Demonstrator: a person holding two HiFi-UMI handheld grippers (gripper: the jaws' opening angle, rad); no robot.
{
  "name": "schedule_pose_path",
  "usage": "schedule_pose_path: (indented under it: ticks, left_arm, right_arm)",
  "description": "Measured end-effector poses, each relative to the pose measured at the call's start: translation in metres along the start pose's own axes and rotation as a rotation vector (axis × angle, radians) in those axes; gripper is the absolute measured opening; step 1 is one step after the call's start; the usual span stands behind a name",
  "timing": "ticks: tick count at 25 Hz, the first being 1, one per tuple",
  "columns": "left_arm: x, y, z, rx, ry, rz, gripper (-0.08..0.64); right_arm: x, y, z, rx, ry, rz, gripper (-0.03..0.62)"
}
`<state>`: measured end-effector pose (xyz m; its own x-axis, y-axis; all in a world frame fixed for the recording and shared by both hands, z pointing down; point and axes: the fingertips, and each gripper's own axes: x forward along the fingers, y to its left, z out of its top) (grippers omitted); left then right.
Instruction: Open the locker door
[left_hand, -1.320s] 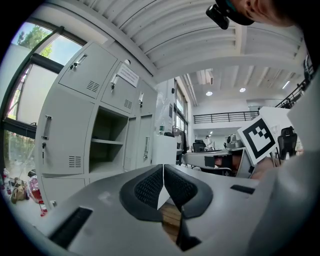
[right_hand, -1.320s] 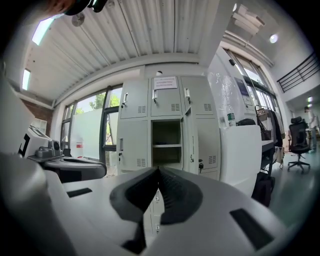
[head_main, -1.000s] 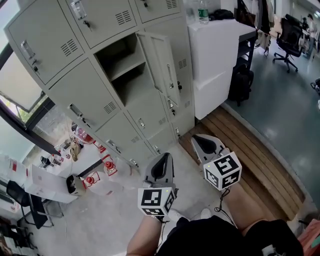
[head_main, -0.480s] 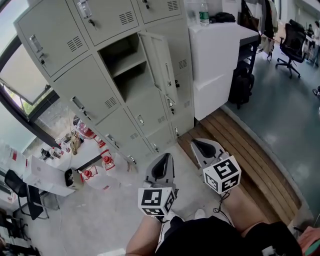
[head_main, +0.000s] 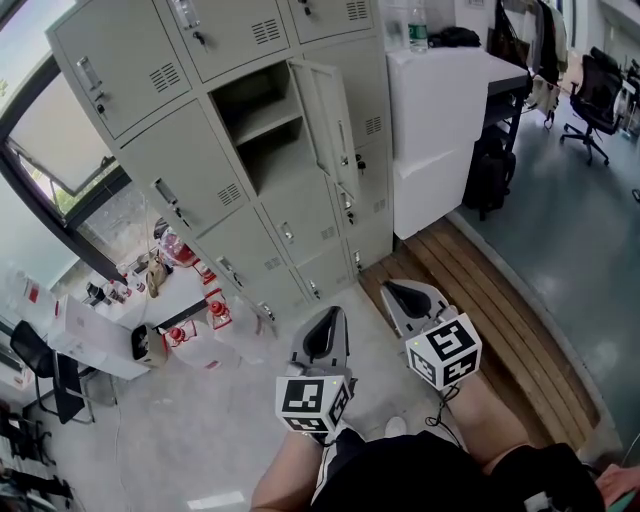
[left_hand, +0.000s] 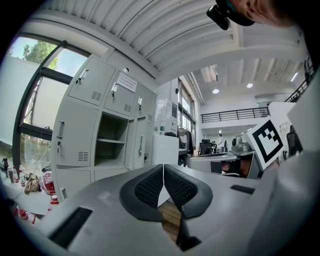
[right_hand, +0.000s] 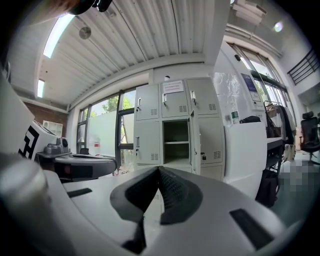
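Observation:
A bank of pale grey lockers (head_main: 180, 150) stands ahead of me. One middle locker door (head_main: 330, 125) hangs open to the right and shows an empty compartment with a shelf (head_main: 262, 128). The open compartment (left_hand: 111, 145) also shows in the left gripper view, and the door (right_hand: 191, 145) stands ajar in the right gripper view. My left gripper (head_main: 322, 322) and right gripper (head_main: 398, 290) are held low near my lap, well short of the lockers. Both are shut, with nothing between their jaws (left_hand: 163, 172) (right_hand: 158, 175).
A white cabinet (head_main: 440, 130) with a bottle (head_main: 418, 30) on top stands right of the lockers. A wooden platform (head_main: 500, 300) runs along the floor at right. Low white boxes and red items (head_main: 190, 335) lie at left. An office chair (head_main: 600, 100) is far right.
The head view has shifted slightly, so the lockers sit a bit further right and lower in frame. Both grippers stay where they were, still shut.

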<state>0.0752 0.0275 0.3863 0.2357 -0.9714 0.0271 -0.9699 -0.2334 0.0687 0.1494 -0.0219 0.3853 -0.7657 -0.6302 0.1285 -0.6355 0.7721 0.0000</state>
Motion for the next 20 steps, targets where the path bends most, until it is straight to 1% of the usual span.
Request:
schedule_pose_path:
  ticks: [12, 20]
  left_arm:
    - [-0.006, -0.011, 0.004, 0.019, 0.001, -0.007, 0.02]
    - [-0.001, -0.011, 0.004, 0.024, 0.007, -0.012, 0.02]
  right_arm:
    - [-0.013, 0.005, 0.003, 0.0, -0.015, 0.006, 0.054]
    - [-0.009, 0.003, 0.001, 0.005, -0.017, 0.01, 0.054]
